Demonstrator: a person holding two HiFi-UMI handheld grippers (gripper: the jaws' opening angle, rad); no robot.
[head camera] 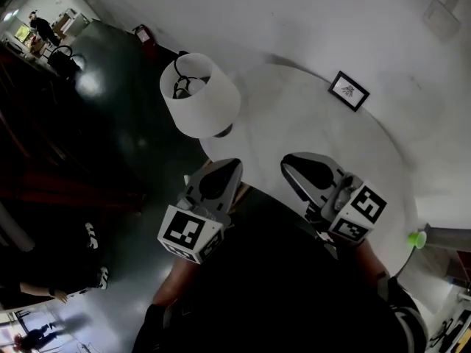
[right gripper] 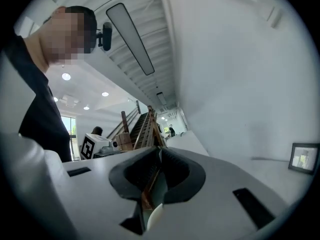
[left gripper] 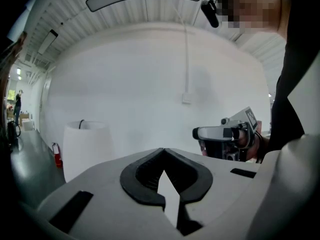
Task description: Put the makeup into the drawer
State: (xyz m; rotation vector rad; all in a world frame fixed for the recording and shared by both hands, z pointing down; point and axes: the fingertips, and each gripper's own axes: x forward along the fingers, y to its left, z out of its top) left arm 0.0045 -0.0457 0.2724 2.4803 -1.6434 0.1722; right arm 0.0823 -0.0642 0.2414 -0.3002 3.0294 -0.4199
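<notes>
Neither makeup nor a drawer shows in any view. Both grippers are held high, close under the head camera, over a round white table. My left gripper has its jaws together at the tips, nothing between them; its own view shows the same. My right gripper is to its right, also with the tips meeting and nothing held, as in its own view. Each gripper view catches the other: the right gripper and the left gripper's marker cube.
A lamp with a white shade stands at the table's left side. A small black picture frame stands near the wall. A small green thing sits beyond the table's right edge. Dark floor lies to the left, with people far off.
</notes>
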